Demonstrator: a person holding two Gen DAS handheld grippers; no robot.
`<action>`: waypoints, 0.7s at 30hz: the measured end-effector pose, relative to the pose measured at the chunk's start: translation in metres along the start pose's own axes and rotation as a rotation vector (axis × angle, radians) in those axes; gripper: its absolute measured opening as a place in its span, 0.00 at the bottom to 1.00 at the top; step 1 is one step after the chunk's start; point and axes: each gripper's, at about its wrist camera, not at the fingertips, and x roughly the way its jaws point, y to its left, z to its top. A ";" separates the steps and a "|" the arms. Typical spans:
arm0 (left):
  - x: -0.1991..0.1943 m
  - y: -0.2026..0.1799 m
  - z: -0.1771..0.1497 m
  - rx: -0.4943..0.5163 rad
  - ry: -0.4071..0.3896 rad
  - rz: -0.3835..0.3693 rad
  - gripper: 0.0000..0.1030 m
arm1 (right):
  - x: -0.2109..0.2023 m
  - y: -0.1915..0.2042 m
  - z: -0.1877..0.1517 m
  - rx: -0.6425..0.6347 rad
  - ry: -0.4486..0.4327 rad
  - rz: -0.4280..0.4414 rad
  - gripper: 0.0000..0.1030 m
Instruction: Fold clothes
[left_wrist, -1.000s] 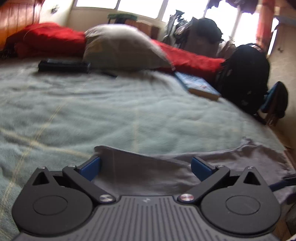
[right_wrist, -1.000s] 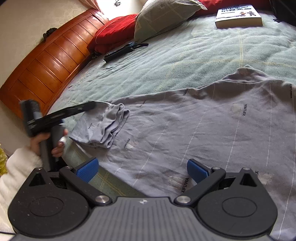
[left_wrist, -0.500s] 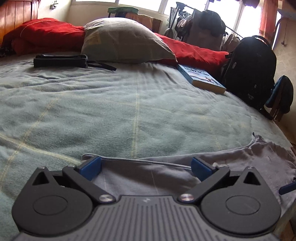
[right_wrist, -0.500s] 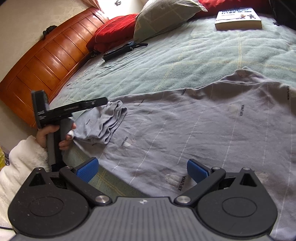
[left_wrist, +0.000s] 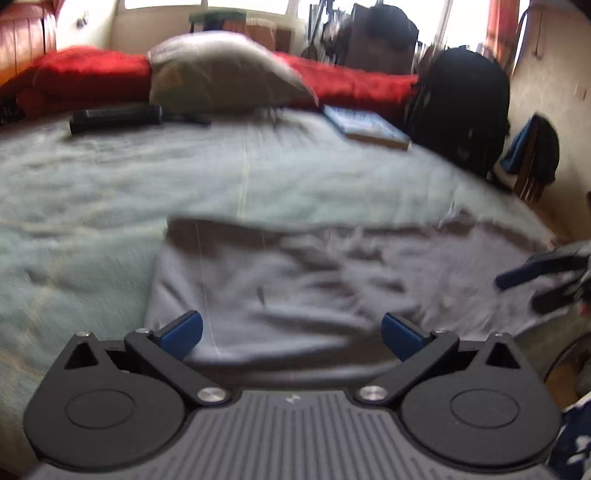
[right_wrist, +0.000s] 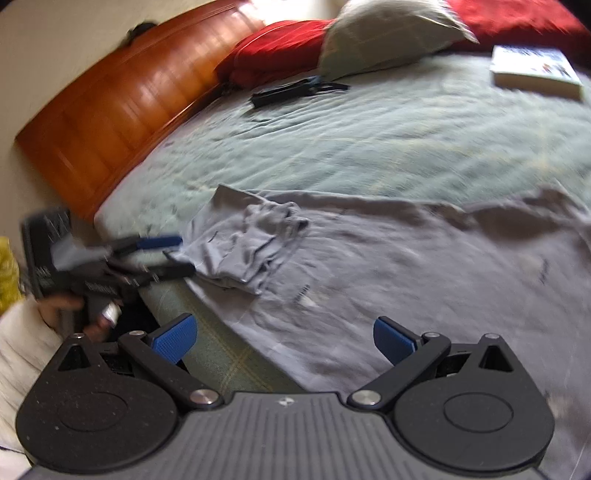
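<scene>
Here the grey shirt (right_wrist: 406, 266) lies spread on the bed (right_wrist: 369, 147), one sleeve (right_wrist: 255, 243) bunched at ten o'clock. Both the left gripper (left_wrist: 291, 330) and right gripper (right_wrist: 282, 336) gape empty. Pinching only that bunched top layer could skew any fold.

A wide bed (right_wrist: 369, 133) fills both views, covered in a pale green blanket (left_wrist: 110, 206) with faint yellow lines, and a grey T-shirt (right_wrist: 424, 266) lies spread flat across its near part, one sleeve bunched and folded in on the cloth at the left side by the bed's edge. Up at the far end a grey pillow (right_wrist: 391, 33) leans on a red cover (right_wrist: 280, 48) beside the wooden headboard (right_wrist: 122, 110). A long black case (left_wrist: 114, 117) lies on the blanket just in front of the pillow, and a book (right_wrist: 535, 70) lies flat well off to the right.
</scene>
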 end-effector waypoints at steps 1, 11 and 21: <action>-0.002 0.001 0.000 -0.004 -0.003 0.001 0.99 | 0.004 0.006 0.004 -0.031 0.003 0.003 1.00; 0.039 0.027 0.004 -0.119 0.080 -0.014 0.99 | 0.084 0.074 0.047 -0.407 0.020 0.197 1.00; 0.040 0.004 0.006 -0.028 0.125 0.064 0.99 | 0.070 0.045 0.020 -0.328 -0.014 0.081 1.00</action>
